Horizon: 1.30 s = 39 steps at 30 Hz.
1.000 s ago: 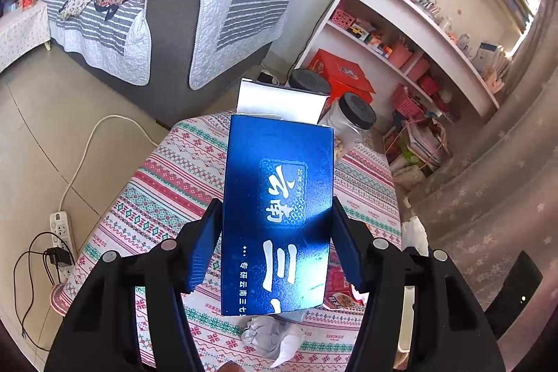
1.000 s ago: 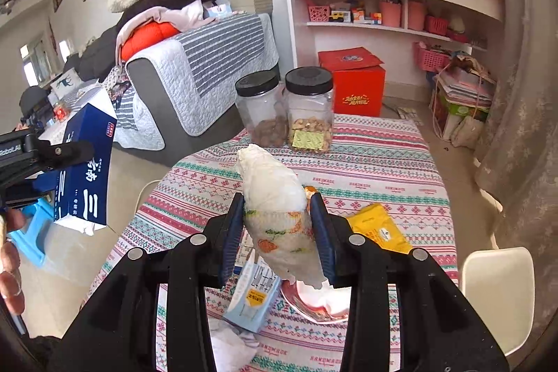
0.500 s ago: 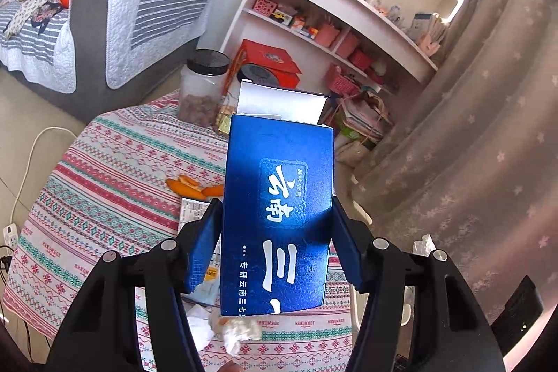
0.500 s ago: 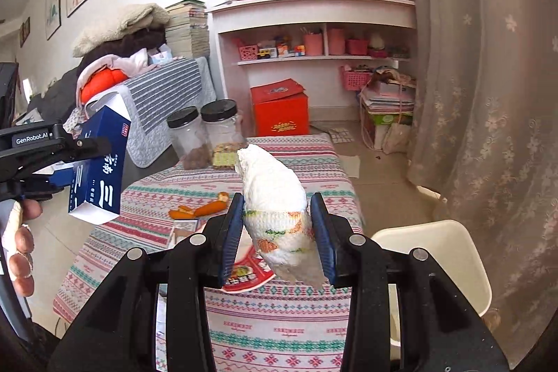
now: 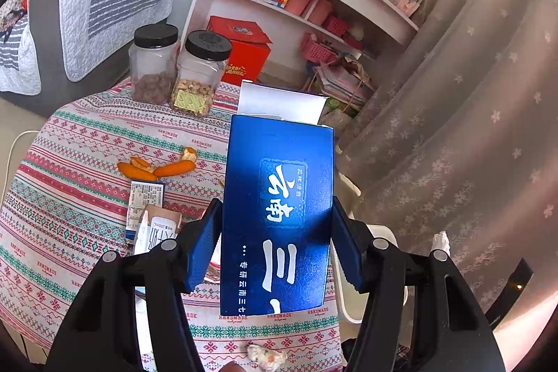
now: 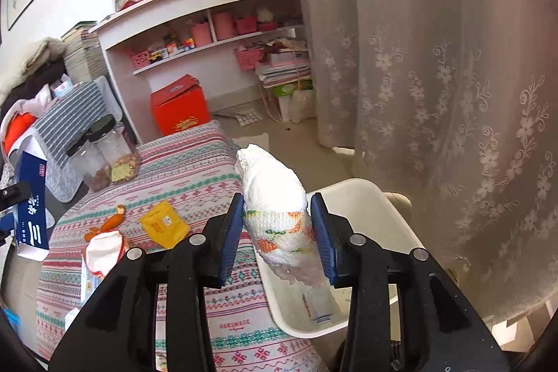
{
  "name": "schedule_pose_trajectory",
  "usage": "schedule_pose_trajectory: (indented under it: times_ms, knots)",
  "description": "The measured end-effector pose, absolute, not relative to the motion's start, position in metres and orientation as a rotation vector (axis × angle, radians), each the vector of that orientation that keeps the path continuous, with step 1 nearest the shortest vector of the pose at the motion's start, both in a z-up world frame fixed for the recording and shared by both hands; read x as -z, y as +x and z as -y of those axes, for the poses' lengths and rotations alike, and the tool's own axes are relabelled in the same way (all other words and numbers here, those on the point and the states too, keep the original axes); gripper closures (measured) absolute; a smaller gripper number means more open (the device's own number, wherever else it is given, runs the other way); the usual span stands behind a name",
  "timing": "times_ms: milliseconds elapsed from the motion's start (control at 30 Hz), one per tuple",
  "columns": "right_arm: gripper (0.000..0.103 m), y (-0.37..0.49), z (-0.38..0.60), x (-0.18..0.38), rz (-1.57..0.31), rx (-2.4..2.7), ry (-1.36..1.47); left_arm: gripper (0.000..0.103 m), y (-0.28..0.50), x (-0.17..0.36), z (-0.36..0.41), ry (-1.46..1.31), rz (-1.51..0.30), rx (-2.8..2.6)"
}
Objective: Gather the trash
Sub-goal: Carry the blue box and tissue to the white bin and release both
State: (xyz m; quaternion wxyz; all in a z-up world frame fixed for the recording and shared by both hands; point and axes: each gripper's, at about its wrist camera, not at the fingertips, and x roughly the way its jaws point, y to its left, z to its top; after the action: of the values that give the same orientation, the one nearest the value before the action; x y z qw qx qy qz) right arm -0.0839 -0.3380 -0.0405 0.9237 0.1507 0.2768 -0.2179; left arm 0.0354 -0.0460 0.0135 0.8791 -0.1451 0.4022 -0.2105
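While gripped, blue box [image 5: 279, 215] upright

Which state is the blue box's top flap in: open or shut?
Open: the blue box shows its white flap standing above the top edge.

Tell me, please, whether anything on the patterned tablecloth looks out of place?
Yes: orange peel lies loose on the tablecloth near the two jars, with a yellow packet and torn wrappers scattered beside it. The jars stand upright.

blue box [image 5: 277, 218] hides the bin [image 5: 345, 187] (only slivers show).
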Motion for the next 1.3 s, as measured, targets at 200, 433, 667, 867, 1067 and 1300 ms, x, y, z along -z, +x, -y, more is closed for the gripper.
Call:
schedule_pose_trajectory:
  times_ms: [200, 433, 667, 867, 1067, 1300]
  knots:
    - [0.065, -0.082, 0.364, 0.064, -0.67, 0.556, 0.329, 0.043, 0.036, -0.005, 0.084, -0.26, -0.867, 0.486]
    - [0.008, -0.095, 0.374, 0.066, -0.659, 0.655, 0.294, 0.043, 0.039, 0.008, 0.134, -0.228, -0.906, 0.557]
    - [0.007, -0.109, 0.382, 0.072, -0.654, 0.722, 0.269, 0.043, 0.041, 0.022, 0.186, -0.202, -0.966, 0.669]
    - [0.007, -0.117, 0.387, 0.089, -0.706, 0.753, 0.29, 0.043, 0.042, 0.032, 0.233, -0.183, -1.02, 0.771]
    - [0.007, -0.119, 0.392, 0.095, -0.725, 0.766, 0.29, 0.039, 0.037, 0.042, 0.268, -0.145, -1.061, 0.865]
    - [0.007, -0.115, 0.387, 0.094, -0.728, 0.743, 0.297, 0.022, 0.042, 0.044, 0.267, -0.168, -1.062, 0.858]
